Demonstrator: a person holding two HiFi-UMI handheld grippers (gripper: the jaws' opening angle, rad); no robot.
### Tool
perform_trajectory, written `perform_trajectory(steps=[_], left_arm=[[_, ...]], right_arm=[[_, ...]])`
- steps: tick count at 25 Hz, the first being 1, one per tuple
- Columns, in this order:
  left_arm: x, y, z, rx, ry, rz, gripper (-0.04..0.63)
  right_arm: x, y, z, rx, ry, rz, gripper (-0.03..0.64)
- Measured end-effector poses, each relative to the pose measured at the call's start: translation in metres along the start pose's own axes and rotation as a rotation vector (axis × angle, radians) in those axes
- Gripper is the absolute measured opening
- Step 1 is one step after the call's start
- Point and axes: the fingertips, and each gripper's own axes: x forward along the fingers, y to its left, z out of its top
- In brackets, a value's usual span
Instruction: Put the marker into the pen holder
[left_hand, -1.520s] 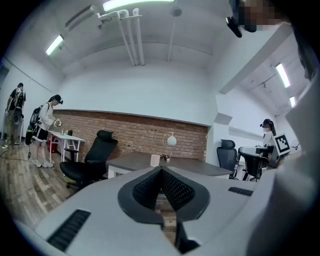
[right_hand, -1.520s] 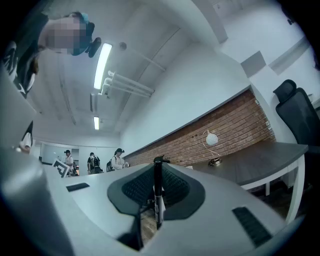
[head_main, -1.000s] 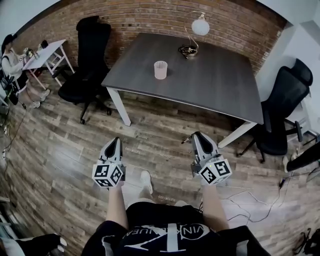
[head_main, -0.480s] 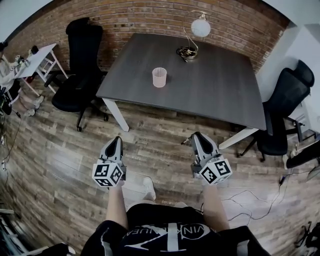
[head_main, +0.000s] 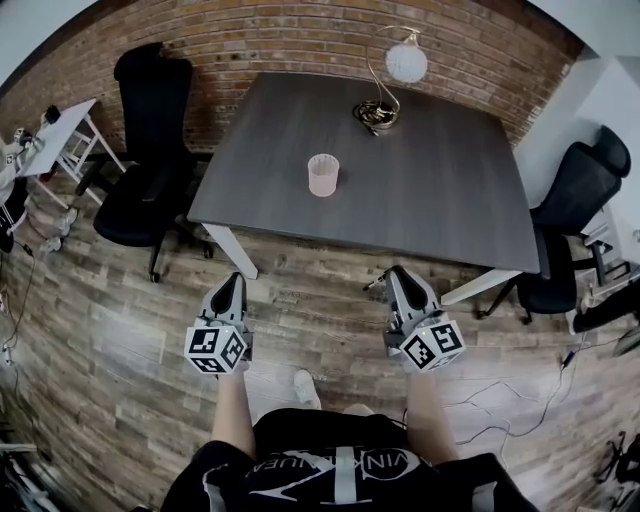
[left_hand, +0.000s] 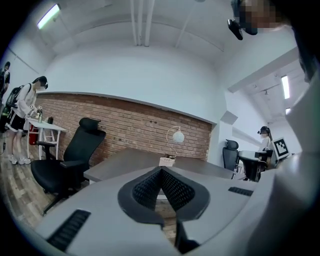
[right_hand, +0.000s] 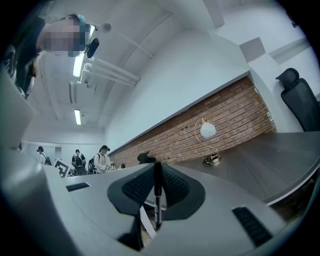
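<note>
A pale pink pen holder (head_main: 323, 174) stands upright on the dark grey table (head_main: 440, 180), left of its middle. Both grippers hang over the wooden floor, short of the table's near edge. My right gripper (head_main: 397, 272) is shut on a black marker (right_hand: 157, 192), which stands upright between the pads; its end pokes out to the left in the head view (head_main: 372, 284). My left gripper (head_main: 228, 282) is shut with nothing in it, its pads meeting (left_hand: 161, 172). Over its jaws the pen holder (left_hand: 166, 161) shows small on the table.
A globe lamp (head_main: 388, 80) stands at the table's far side before a brick wall. Black office chairs flank the table on the left (head_main: 148, 170) and right (head_main: 575, 200). A white side table (head_main: 62, 135) is far left. Cables (head_main: 520, 400) lie on the floor at right.
The table and pen holder have slid lower and closer in the head view as I come nearer. Both grippers keep their places in the view, the marker still held.
</note>
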Motion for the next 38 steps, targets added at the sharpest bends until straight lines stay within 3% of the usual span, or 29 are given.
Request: perform_trajectory(steps=[8, 22, 38], left_arm=[[0.047, 0.026, 0.003, 0.129, 0.07, -0.075, 0.012], [0.081, 0.054, -0.011, 0.056, 0.084, -0.091, 0.012], [0.193, 0.058, 0.006, 0.047, 0.063, -0.1, 0.012]], right_arm=[[0.055, -0.006, -0.009, 0.016, -0.011, -0.03, 0.057], [0.099, -0.022, -0.017, 0.048, -0.018, -0.052, 0.057], [0.195, -0.085, 0.002, 0.06, -0.037, 0.008, 0.057]])
